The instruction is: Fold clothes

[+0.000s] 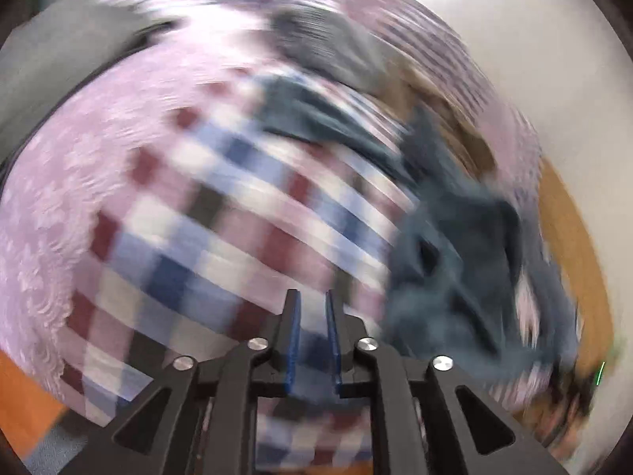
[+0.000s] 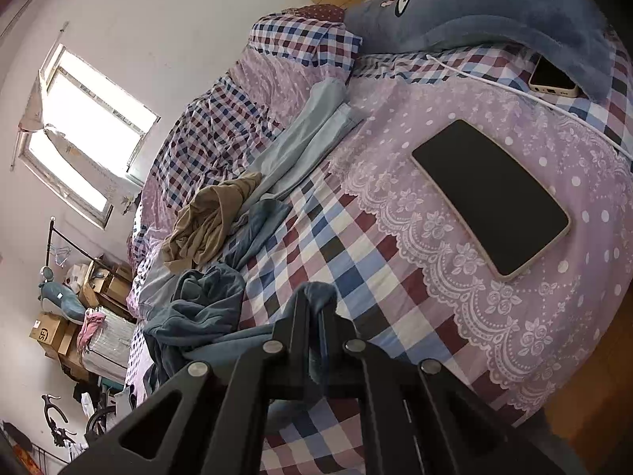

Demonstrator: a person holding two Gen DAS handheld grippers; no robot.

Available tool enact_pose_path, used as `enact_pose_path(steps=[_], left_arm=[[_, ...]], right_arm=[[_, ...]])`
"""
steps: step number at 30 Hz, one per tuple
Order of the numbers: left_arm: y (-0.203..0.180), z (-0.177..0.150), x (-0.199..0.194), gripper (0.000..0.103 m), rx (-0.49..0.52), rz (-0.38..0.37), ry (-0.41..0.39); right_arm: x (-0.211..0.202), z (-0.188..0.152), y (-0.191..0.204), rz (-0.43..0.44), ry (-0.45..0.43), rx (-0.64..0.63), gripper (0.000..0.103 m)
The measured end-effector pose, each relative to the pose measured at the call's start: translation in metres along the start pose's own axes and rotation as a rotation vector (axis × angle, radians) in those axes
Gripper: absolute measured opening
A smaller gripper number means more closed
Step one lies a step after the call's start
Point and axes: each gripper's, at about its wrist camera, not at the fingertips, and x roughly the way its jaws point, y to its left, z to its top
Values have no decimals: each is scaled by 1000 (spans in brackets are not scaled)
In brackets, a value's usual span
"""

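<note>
Right wrist: tablet point(image 2: 490, 198), tan garment point(image 2: 209, 225) beside tool-pinched blue-grey garment point(image 2: 205, 304).

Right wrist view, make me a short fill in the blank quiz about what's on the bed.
1. The right gripper is shut on a ____ garment.
2. The tablet lies with its dark screen facing ____.
3. The crumpled tan garment lies on the ____.

Missing words: blue; up; bed

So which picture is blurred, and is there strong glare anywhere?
Left wrist view: heavy motion blur smears the bedding and dark garment; only the gripper stays sharp. Right wrist view: sharp, fisheye-curved, with the window overexposed.
</note>
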Motion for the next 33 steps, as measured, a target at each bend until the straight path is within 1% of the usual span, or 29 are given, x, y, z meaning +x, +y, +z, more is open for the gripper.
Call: enact_pose_path(steps=[1,2,3,5,6,8,11,13,14,16,18,20,21,23,24,25,26,29,30,33], left_arm=[[-17,-6,-1,26,102,33,10],[-34,-15,-1,35,211,88,14],[-48,-24,1,37,302,132,26],[-59,-41,7,38,401,181,71],[-59,-46,10,38,414,200,91],[-50,-48,12,38,393,234,116],[-32,-50,4,41,314,248,124],[-29,-54,0,41,308,214,140],[-31,-57,0,41,326,203,149],[-42,-67,0,41,399,190,163],[-49,-74,4,41,447,203,184],[-48,-76,11,41,451,210,208],[-47,-74,13,41,445,210,207],[-50,-74,11,39,457,185,189],[-51,-74,10,33,464,173,180],[-52,-73,9,11,470,160,170],[-54,-72,6,4,470,121,164],[-57,-68,-22,3,445,4,74],[-54,-64,-35,3,409,-44,33],[-22,-43,-72,3,158,-280,-94]], right_arm=[[1,0,1,2,2,1,2],[3,0,3,6,5,2,2],[5,-1,4,9,8,2,2],[8,-2,8,10,11,-2,2],[9,-2,9,11,13,-5,2],[12,-3,13,14,17,-9,2],[17,-4,18,20,22,-11,2],[20,-5,21,23,27,-13,2],[22,-6,23,24,31,-16,2],[25,-8,27,26,37,-23,2],[28,-9,30,27,41,-30,2],[29,-10,33,25,43,-39,2],[30,-10,35,23,44,-44,2],[31,-11,36,20,45,-51,2],[31,-11,37,18,46,-55,2],[31,-12,37,16,45,-58,2],[30,-12,37,15,44,-60,2],[28,-11,36,16,40,-67,2],[26,-11,36,18,37,-69,2],[20,-11,35,27,25,-70,2]])
